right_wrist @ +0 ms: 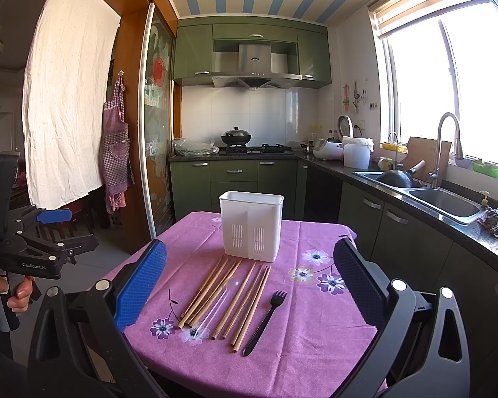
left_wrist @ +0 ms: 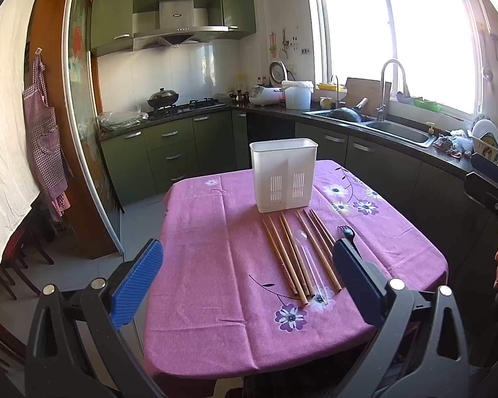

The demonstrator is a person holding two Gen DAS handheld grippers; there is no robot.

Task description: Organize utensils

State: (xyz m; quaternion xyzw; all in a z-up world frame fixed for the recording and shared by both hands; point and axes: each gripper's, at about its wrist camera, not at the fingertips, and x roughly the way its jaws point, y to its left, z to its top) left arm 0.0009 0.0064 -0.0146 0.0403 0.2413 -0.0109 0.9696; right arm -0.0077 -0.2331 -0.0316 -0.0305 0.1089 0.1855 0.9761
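A white slotted utensil caddy (left_wrist: 284,175) (right_wrist: 250,229) stands upright and empty-looking at the far side of the purple flowered tablecloth (left_wrist: 209,265) (right_wrist: 315,331). In front of it lie several wooden chopsticks (left_wrist: 290,258) (right_wrist: 239,298), side by side. A clear plastic spoon (left_wrist: 307,252) (right_wrist: 212,311) rests among them. A black plastic fork (left_wrist: 347,232) (right_wrist: 265,318) lies at the right end of the row. My left gripper (left_wrist: 247,243) (right_wrist: 33,232) hovers open near the table's left front. My right gripper (right_wrist: 250,247) (left_wrist: 491,185) is open above the front edge, holding nothing.
A dark kitchen counter with a sink (right_wrist: 445,202) and faucet (left_wrist: 390,89) runs along the right. Green cabinets (left_wrist: 169,152) and a stove with a wok (right_wrist: 236,137) are at the back. Chairs (left_wrist: 13,265) stand at the left. A hand (right_wrist: 3,295) grips the left tool's handle.
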